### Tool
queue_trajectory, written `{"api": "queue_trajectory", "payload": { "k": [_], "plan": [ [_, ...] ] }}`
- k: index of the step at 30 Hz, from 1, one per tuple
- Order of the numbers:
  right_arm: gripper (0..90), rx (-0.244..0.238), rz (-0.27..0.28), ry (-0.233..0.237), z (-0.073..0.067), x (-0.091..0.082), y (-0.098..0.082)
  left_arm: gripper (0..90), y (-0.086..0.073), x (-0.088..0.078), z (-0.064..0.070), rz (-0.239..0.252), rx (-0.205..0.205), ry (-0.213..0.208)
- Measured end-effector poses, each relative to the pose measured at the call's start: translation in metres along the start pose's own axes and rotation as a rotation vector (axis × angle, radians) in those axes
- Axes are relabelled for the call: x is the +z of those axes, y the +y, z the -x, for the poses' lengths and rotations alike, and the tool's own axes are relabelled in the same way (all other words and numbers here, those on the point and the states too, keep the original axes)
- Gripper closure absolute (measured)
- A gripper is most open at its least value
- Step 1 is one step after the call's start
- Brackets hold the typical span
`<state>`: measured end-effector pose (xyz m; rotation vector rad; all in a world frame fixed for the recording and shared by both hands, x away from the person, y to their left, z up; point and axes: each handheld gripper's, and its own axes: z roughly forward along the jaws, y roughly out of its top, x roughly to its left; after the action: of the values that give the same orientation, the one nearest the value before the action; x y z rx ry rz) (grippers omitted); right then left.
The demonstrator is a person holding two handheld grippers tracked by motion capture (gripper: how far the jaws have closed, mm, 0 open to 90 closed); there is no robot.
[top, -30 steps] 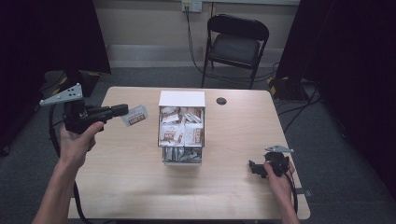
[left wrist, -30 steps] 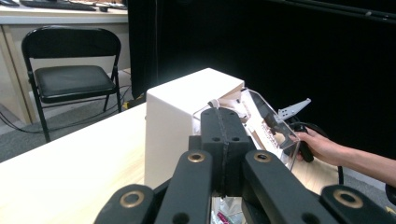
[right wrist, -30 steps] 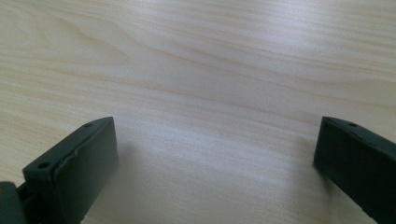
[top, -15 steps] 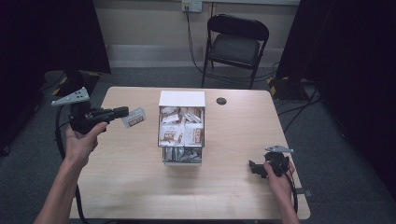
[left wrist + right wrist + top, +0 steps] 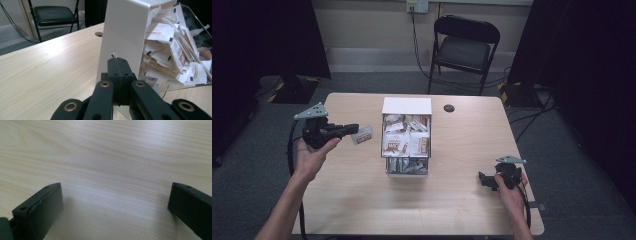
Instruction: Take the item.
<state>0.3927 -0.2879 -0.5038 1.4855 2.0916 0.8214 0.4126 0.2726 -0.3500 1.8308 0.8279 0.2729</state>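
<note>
Left gripper (image 5: 353, 129) at nine o'clock of the box (image 5: 406, 135), fingers clenched on a packet (image 5: 362, 135); right gripper (image 5: 483, 180) rests on the worktop (image 5: 347, 200), fingers released.

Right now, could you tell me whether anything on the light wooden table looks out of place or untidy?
Nothing is spilled or damaged. The small white paper packets lie crumpled and jumbled in the clear, white-backed box rather than stacked. One white packet is out of it, pinched in the shut left gripper beside the box. The right gripper rests open on the table.
</note>
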Motion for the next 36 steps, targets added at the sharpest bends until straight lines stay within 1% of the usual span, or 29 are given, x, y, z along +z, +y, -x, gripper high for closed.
{"api": "queue_trajectory", "payload": {
  "k": [1,3,4,5,6,7,8,9,11,13,20,21,22,23,25,27,29,30,31,32,33,34,35,36],
  "plan": [
    [0.0,0.0,0.0,0.0,0.0,0.0,0.0,90.0,-0.002,0.002,-0.001,-0.004,-0.002,-0.008],
    [0.0,0.0,0.0,0.0,0.0,0.0,0.0,90.0,-0.009,0.01,-0.003,-0.035,-0.018,0.005],
    [0.0,0.0,0.0,0.0,0.0,0.0,0.0,90.0,-0.009,0.01,-0.003,-0.035,-0.018,0.005],
    [0.0,0.0,0.0,0.0,0.0,0.0,0.0,90.0,-0.011,0.013,-0.005,-0.042,-0.029,0.007],
    [0.0,0.0,0.0,0.0,0.0,0.0,0.0,90.0,-0.013,0.015,-0.006,-0.045,-0.041,-0.001],
    [0.0,0.0,0.0,0.0,0.0,0.0,0.0,90.0,-0.017,0.02,-0.008,-0.062,-0.046,0.005],
    [0.0,0.0,0.0,0.0,0.0,0.0,0.0,90.0,-0.017,0.02,-0.008,-0.062,-0.046,0.005],
    [0.0,0.0,0.0,0.0,0.0,0.0,0.0,90.0,-0.02,0.024,-0.008,-0.085,-0.036,0.023],
    [0.0,0.0,0.0,0.0,0.0,0.0,0.0,90.0,-0.022,0.026,-0.008,-0.085,-0.035,0.023],
    [0.0,0.0,0.0,0.0,0.0,0.0,0.0,90.0,-0.025,0.032,-0.009,-0.1,-0.032,0.023],
    [0.0,0.0,0.0,0.0,0.0,0.0,0.0,90.0,-0.032,0.037,-0.011,-0.104,-0.04,0.024],
    [0.0,0.0,0.0,0.0,0.0,0.0,0.0,90.0,-0.035,0.041,-0.012,-0.116,-0.039,0.028],
    [0.0,0.0,0.0,0.0,0.0,0.0,0.0,90.0,-0.035,0.041,-0.012,-0.116,-0.039,0.028],
    [0.0,0.0,0.0,0.0,0.0,0.0,0.0,90.0,-0.04,0.044,-0.015,-0.112,-0.058,0.018],
    [0.0,0.0,0.0,0.0,0.0,0.0,0.0,90.0,-0.042,0.047,-0.016,-0.119,-0.057,0.024],
    [0.0,0.0,0.0,0.0,0.0,0.0,0.0,90.0,-0.048,0.053,-0.019,-0.134,-0.068,0.025],
    [0.0,0.0,0.0,0.0,0.0,0.0,0.0,90.0,-0.05,0.055,-0.021,-0.143,-0.07,0.026],
    [0.0,0.0,0.0,0.0,0.0,0.0,0.0,90.0,-0.052,0.057,-0.021,-0.147,-0.079,0.026],
    [0.0,0.0,0.0,0.0,0.0,0.0,0.0,90.0,-0.053,0.058,-0.022,-0.145,-0.08,0.033],
    [0.0,0.0,0.0,0.0,0.0,0.0,0.0,90.0,-0.055,0.059,-0.022,-0.136,-0.088,0.03],
    [0.0,0.0,0.0,0.0,0.0,0.0,0.0,90.0,-0.059,0.063,-0.022,-0.146,-0.098,0.02],
    [0.0,0.0,0.0,0.0,0.0,0.0,0.0,90.0,-0.059,0.063,-0.022,-0.146,-0.098,0.02],
    [0.0,0.0,0.0,0.001,0.0,0.0,0.0,90.0,-0.061,0.066,-0.022,-0.161,-0.09,0.028],
    [0.0,0.0,0.0,0.001,0.0,0.0,0.0,90.0,-0.063,0.068,-0.022,-0.17,-0.083,0.027]
  ]
}}
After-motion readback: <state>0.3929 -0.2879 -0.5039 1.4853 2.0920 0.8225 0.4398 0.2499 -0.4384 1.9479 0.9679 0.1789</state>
